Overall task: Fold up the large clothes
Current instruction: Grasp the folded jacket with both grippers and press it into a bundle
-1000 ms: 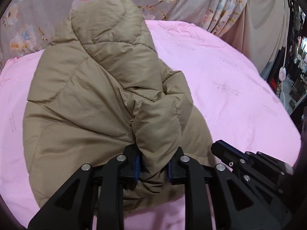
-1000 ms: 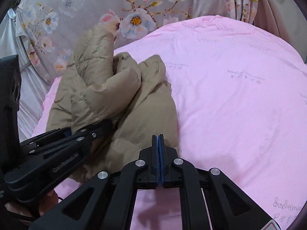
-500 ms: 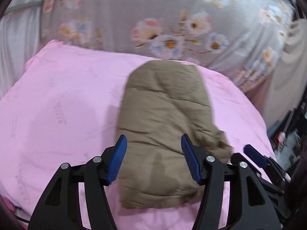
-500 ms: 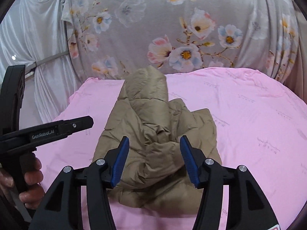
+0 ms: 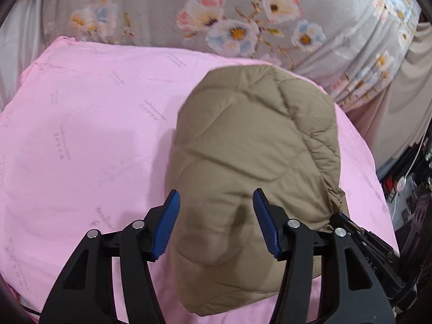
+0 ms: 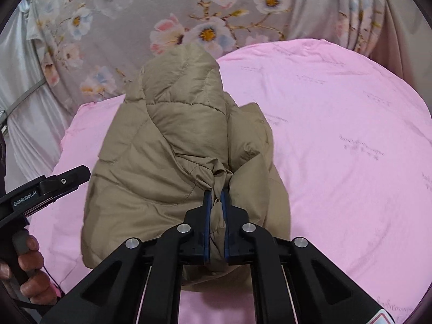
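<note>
The tan quilted puffer jacket point(image 6: 175, 162) lies bundled on the pink bed sheet point(image 6: 337, 148), long axis 12 to 6 o'clock. Right gripper point(image 6: 216, 197) pinches its near-edge fabric; left gripper point(image 5: 214, 210) hovers spread, empty.

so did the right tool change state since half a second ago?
Yes. The right tool was open above the tan puffer jacket; now it is shut on a bunched fold near the jacket's front edge, lower against the pink bedsheet.
</note>
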### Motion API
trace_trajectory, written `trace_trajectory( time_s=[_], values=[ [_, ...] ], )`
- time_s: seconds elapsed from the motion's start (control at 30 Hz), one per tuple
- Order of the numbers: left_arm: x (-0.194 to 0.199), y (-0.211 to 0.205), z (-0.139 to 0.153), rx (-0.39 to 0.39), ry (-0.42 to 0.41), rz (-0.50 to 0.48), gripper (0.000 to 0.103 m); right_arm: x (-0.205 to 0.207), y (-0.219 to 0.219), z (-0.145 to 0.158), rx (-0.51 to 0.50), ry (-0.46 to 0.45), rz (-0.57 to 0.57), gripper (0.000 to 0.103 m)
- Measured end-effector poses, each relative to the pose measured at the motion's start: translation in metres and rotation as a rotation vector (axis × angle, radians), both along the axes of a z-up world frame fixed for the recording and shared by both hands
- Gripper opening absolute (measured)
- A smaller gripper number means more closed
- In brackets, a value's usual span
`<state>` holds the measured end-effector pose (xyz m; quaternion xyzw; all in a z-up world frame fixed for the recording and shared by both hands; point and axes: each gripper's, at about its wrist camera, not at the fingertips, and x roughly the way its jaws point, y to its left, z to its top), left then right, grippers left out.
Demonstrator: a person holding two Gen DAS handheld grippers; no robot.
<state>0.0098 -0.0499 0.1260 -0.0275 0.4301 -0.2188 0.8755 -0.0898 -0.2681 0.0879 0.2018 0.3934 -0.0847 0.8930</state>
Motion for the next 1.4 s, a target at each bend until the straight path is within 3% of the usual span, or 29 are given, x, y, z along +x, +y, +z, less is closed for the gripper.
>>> trace_trajectory(
  time_s=[0.07,0.23,0.53,1.23,1.33,1.4],
  values=[
    [-0.001,-0.012,-0.015,0.015,0.024,-0.018,0.053,-0.001,-0.004,-0.012,-0.002,0.030,-0.015,0.006],
    [-0.005,-0.033,-0.028,0.097,-0.022,-0.008,0.055,0.008,-0.002,-0.032,-0.019,0.070,-0.010,0.007],
    [-0.001,-0.055,-0.052,0.221,-0.065,0.013,0.058,0.021,-0.004,-0.053,-0.017,0.067,0.009,0.008],
    [-0.002,-0.068,-0.069,0.288,-0.095,0.052,0.059,0.021,-0.005,-0.064,-0.040,0.027,0.014,0.007],
    [-0.005,-0.067,-0.065,0.284,-0.099,0.049,0.059,0.016,-0.005,-0.056,-0.032,0.029,0.017,0.008],
    [-0.006,-0.057,-0.051,0.244,-0.060,0.031,0.059,0.007,-0.004,-0.039,-0.038,0.029,0.009,0.012]
  ],
)
